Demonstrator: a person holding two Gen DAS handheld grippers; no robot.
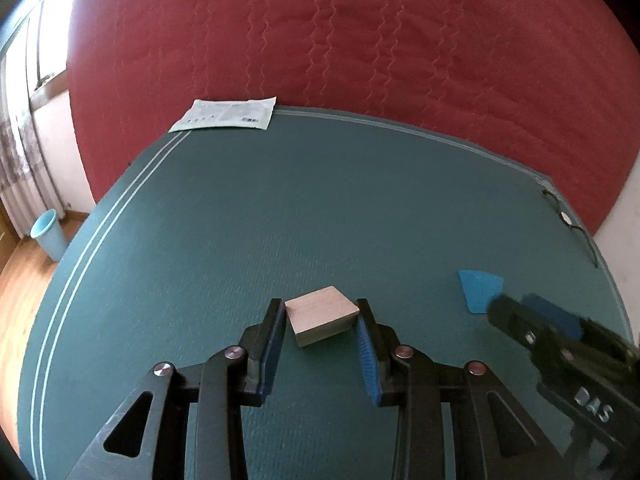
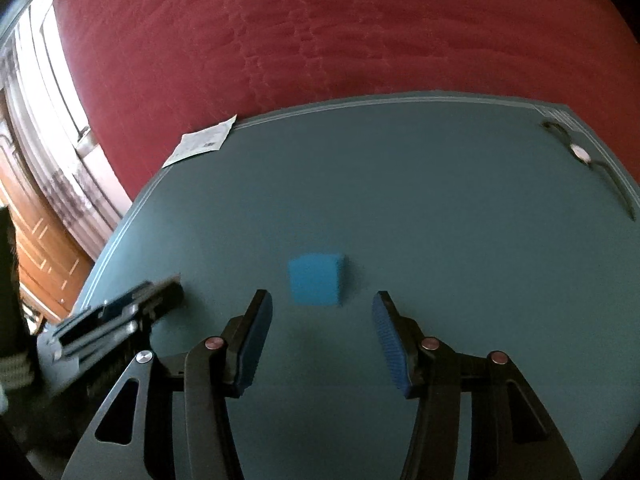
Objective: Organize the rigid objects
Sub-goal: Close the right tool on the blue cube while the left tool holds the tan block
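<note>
A pale wooden block (image 1: 322, 315) lies on the dark green mat (image 1: 280, 208) between the fingertips of my left gripper (image 1: 321, 312). The blue pads touch or nearly touch its two sides. A blue wedge-shaped block (image 2: 316, 279) lies on the mat (image 2: 400, 184) just ahead of my right gripper (image 2: 322, 304), which is open and empty. The blue block also shows in the left wrist view (image 1: 478, 290), partly hidden by the right gripper (image 1: 520, 320). The left gripper shows blurred at the left of the right wrist view (image 2: 160, 294).
A white printed packet (image 1: 226, 114) lies at the mat's far left corner on a red quilted bedspread (image 1: 360, 40). A black strap with a round tag (image 1: 568, 218) lies at the mat's far right edge. A light blue bin (image 1: 48, 234) stands on the wooden floor at left.
</note>
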